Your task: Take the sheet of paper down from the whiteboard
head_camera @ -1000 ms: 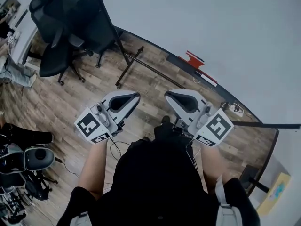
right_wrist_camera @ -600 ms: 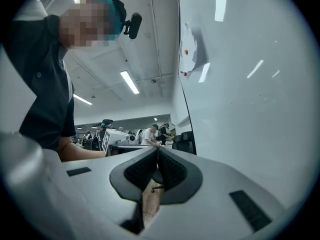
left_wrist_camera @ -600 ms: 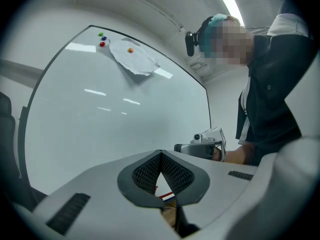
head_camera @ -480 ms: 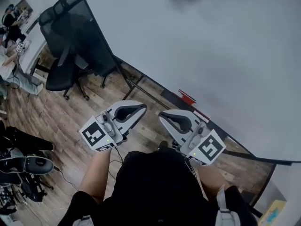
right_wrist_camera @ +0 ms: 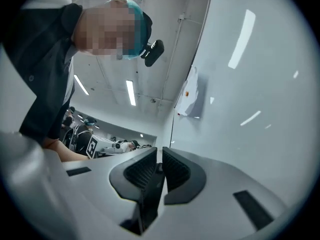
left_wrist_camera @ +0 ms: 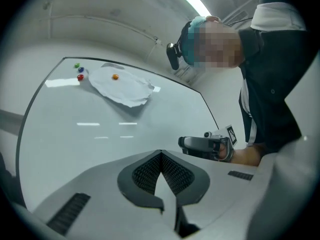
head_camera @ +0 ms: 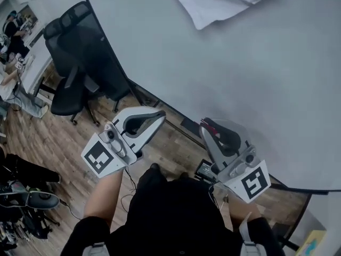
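Head view: the whiteboard [head_camera: 250, 84] fills the upper right. The paper [head_camera: 224, 1] hangs on it at the picture's top edge, creased, with one corner pointing down. It is well above both grippers. The left hand-held gripper [head_camera: 144, 121] and the right hand-held gripper [head_camera: 222, 135] are held up side by side in front of the board, near each other but apart, and neither touches the paper. A black chair [head_camera: 74, 63] stands on the wood floor [head_camera: 48, 132] to the left of the board.

Left gripper view: the left hand-held gripper has its jaws pressed together with nothing between them. Beyond them lies bare whiteboard. The paper [left_wrist_camera: 122, 86] sits far up the board, crumpled, with an orange magnet [left_wrist_camera: 115, 77] on its upper part. A green magnet [left_wrist_camera: 76, 65], a blue magnet [left_wrist_camera: 81, 70] and a red magnet [left_wrist_camera: 80, 77] cluster just beside the paper's edge. The right hand-held gripper shows at the right, pointing at the board.

Right gripper view: the right hand-held gripper's jaws stand very narrow, only a thin slit between the pads, and they hold nothing. The board runs up the right side. The paper [right_wrist_camera: 191, 96] shows small, well beyond the jaws, under its orange magnet.
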Motion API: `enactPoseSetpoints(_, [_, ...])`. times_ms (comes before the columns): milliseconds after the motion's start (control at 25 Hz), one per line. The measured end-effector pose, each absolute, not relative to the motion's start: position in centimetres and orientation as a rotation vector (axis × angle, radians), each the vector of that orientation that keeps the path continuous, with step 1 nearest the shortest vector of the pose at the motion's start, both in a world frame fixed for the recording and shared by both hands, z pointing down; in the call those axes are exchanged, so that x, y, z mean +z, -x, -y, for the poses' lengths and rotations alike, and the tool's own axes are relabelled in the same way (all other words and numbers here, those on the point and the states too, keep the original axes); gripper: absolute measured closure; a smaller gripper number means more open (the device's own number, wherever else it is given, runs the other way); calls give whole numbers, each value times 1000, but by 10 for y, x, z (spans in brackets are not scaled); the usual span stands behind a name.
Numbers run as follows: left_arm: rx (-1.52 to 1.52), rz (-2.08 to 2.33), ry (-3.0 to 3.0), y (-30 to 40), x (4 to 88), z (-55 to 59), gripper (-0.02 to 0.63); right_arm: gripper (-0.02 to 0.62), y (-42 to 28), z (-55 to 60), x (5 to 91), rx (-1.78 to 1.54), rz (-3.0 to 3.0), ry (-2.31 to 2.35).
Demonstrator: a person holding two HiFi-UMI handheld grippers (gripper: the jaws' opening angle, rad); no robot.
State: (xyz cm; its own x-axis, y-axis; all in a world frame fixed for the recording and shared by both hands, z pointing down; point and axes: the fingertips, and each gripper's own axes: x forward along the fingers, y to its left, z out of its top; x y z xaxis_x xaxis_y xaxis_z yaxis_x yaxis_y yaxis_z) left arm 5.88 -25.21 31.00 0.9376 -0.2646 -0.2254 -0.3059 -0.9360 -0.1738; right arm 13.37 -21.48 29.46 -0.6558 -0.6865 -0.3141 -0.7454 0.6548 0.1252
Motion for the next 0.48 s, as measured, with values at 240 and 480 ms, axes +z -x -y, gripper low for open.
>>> enactPoseSetpoints(240, [339, -315, 2790, -52, 227, 276, 600, 571, -135, 221, 221, 650, -2646, 1289])
enactPoseSetpoints(480, [416, -283, 2635, -44, 143, 289, 600, 569, -132, 223, 141, 997, -2650, 1466])
